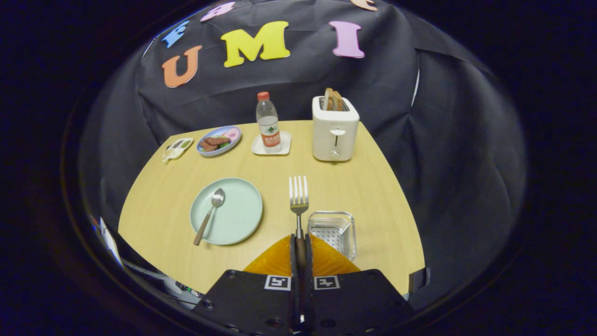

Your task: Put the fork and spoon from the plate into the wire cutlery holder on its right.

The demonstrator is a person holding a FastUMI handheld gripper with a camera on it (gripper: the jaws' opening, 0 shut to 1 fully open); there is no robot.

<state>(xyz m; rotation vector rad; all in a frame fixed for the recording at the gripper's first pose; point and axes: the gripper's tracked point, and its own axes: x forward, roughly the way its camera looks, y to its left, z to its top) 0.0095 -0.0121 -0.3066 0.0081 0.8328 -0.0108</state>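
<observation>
Nearest, the gripper (301, 249) is clamped on the fork (298, 205): both fingers (279, 261) press the handle from either side, with no gap beyond the handle's own width. The fork stands out straight ahead of the fingertips, tines pointing away, held clear above the tabletop (154, 219).

Just ahead and to the right of the fingers sits the wire cutlery holder (332, 232), a small rectangular basket of shiny mesh with a perforated floor. Nothing lies inside it. The fork's neck passes close beside the holder's left rim; touching or apart, cannot tell.

Left of the fork, well apart from it, lies the pale green plate (242, 210) on the light wooden tabletop. The spoon (210, 214) rests on the plate's left half, bowl toward the far side, handle slanting back toward the near side and reaching the plate's near rim.

Farther on, beyond the fork's tines, a white toaster (335, 135) stands upright with slices of bread (333, 100) poking out of its slots. To its left a clear water bottle (268, 122) with a red cap stands on a small white coaster (259, 147). Left again, a blue-rimmed dish (233, 133) holds food, dark pieces with something green. At the far left corner of the tabletop lies a small white tray (177, 148); its contents are too small to tell.

Black cloth closes the booth behind and to both sides.
</observation>
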